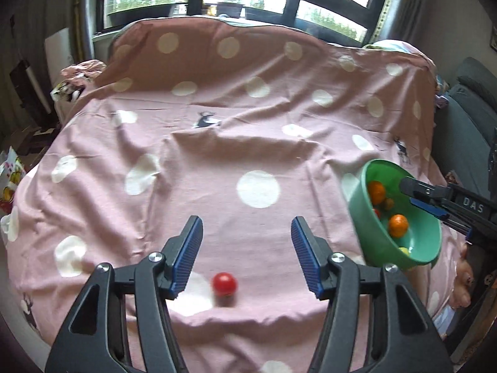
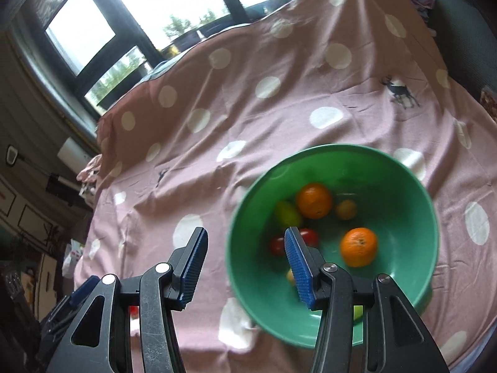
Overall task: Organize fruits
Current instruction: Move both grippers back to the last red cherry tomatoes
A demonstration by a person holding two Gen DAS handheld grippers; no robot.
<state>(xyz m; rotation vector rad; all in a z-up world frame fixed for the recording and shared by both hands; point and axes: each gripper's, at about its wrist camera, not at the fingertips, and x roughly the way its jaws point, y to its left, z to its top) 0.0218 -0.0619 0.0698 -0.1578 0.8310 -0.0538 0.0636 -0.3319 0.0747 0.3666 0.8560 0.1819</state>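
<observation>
**Chasing the last tomato while the bowl tips**

Watching both feeds, I see my left gripper point(image 1: 247, 248) spread wide and empty, with the red tomato point(image 1: 224, 284) on the spotted sheet point(image 1: 217, 118) just below the gap between the fingers. My right gripper point(image 2: 245, 267) is also open: one finger sits inside the green bowl point(image 2: 403, 192), the other outside its rim, not clamped. I judge the tilted bowl could spill its oranges point(image 2: 358, 246), and the round tomato could roll on soft fabric if nudged. Only "DAS" reads, on the right gripper's body.
</observation>
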